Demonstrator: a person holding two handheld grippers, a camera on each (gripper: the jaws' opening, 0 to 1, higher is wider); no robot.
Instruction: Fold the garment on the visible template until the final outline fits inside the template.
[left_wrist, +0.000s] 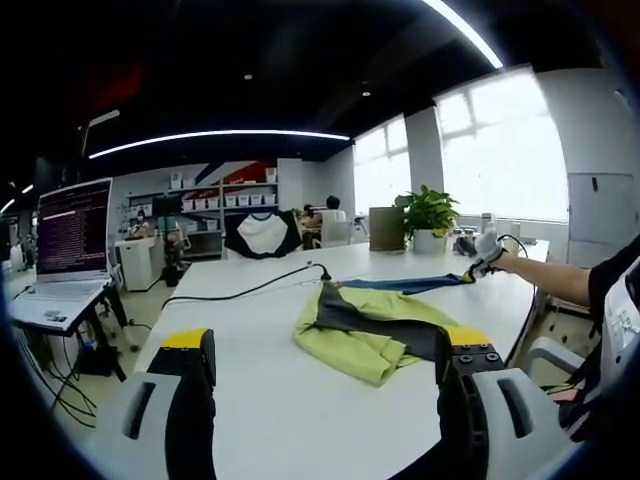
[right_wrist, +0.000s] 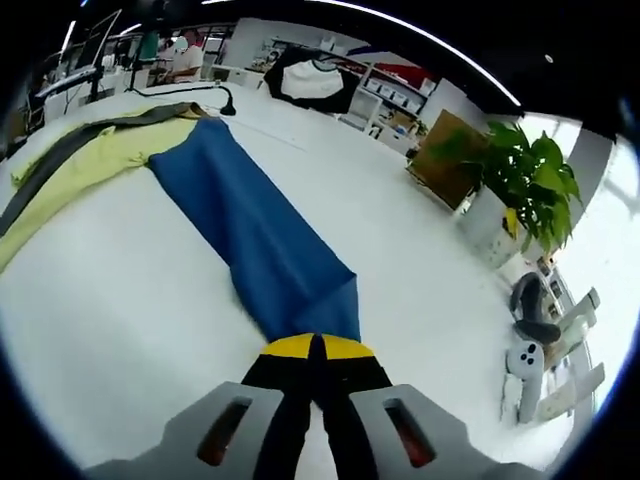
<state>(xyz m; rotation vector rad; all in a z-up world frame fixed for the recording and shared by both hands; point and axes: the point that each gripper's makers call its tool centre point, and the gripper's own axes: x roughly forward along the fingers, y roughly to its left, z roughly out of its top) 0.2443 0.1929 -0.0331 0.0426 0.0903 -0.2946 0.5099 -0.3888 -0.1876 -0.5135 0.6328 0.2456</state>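
Sleeve of blue cloth (right_wrist: 262, 232) runs lengthwise straight out from right gripper (right_wrist: 315, 350), pinched at its tip; left gripper (left_wrist: 325, 360) gapes empty, nearer the crumpled yellow-green body (left_wrist: 370, 335).

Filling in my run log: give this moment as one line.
left gripper: open, above table | right gripper: shut on blue sleeve, pulled out flat | garment: bunched, unfolded

Yellow-green garment (left_wrist: 370, 335) with dark grey band and blue sleeve (right_wrist: 262, 235) — white table (right_wrist: 120, 300), yellow-tipped black jaws
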